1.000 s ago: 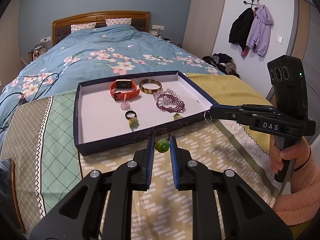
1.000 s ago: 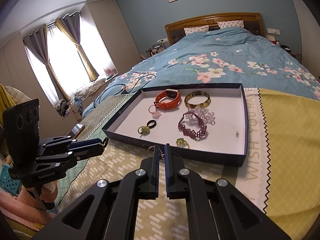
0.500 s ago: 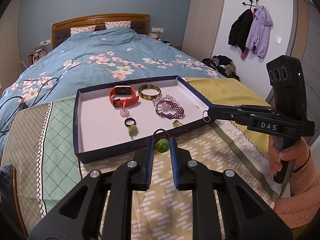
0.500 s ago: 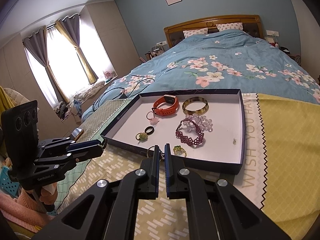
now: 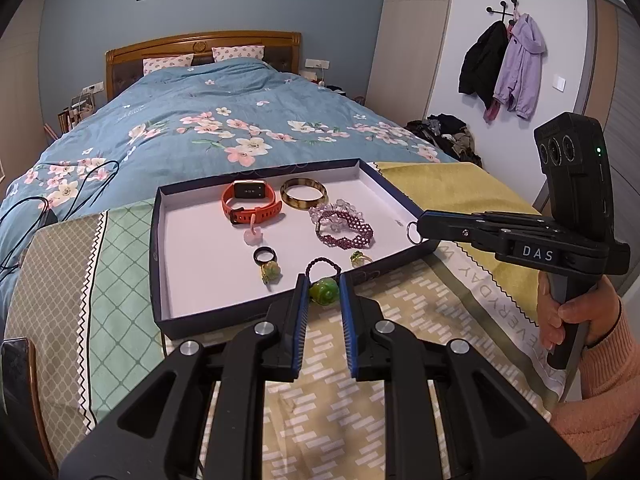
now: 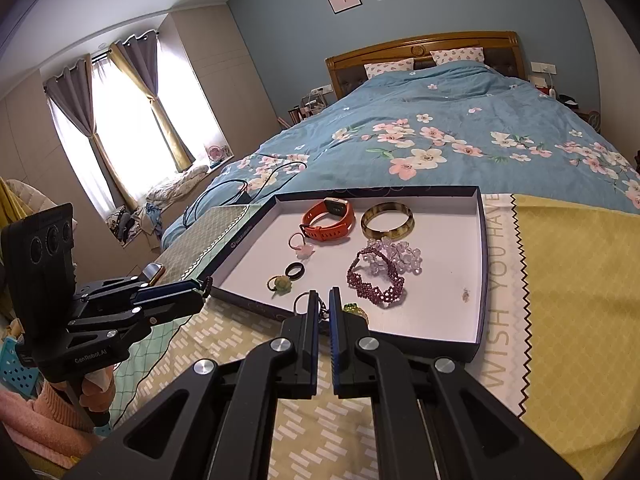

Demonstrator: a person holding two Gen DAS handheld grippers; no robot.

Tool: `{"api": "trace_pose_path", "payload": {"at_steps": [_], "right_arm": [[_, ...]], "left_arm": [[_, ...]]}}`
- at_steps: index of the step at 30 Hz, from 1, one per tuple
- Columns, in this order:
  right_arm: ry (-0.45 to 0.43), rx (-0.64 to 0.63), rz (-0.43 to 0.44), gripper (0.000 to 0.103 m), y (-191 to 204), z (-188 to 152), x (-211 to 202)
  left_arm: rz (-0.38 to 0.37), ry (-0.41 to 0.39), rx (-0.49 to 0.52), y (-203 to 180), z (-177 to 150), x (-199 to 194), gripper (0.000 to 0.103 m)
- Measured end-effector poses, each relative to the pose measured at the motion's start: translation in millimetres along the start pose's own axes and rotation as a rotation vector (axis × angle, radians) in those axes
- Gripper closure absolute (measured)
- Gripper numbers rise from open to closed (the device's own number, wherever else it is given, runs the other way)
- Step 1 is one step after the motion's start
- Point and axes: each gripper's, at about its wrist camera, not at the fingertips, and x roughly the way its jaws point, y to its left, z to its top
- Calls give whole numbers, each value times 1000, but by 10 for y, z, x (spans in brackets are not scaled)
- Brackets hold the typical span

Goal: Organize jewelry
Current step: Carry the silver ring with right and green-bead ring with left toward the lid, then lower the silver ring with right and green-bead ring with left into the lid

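A dark blue tray (image 5: 280, 316) with a white floor lies on the bed and holds an orange watch (image 5: 250, 200), an amber bangle (image 5: 303, 194), a purple beaded bracelet (image 5: 344, 234), a black ring (image 5: 265, 255) and small green rings. My left gripper (image 5: 323, 286) is shut on a green bead pendant (image 5: 323, 291) with a dark cord loop, above the tray's near wall. My right gripper (image 6: 323, 300) is shut on a silver key ring (image 6: 301, 301) with a charm, over the tray's near edge (image 6: 256, 305). The key ring also shows in the left wrist view (image 5: 412, 233).
The tray lies on patterned green and yellow cloths (image 5: 424, 308) over a floral blue duvet (image 5: 224, 128). Black cables (image 5: 60, 188) lie on the duvet at left. A phone (image 6: 154, 270) lies left of the tray. Coats (image 5: 504, 64) hang on the right wall.
Both grippers have risen slightly and moved forward over the tray's near edge, each still holding its piece. The tray's contents have not moved.
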Motion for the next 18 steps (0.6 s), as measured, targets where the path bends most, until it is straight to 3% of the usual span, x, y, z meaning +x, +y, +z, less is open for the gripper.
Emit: {"api": "trace_pose_path", "payload": {"at_steps": [18], "right_arm": [[-4, 2, -1, 99, -29, 127, 97]], "left_arm": [[22, -11, -10, 72, 124, 86, 87]]}}
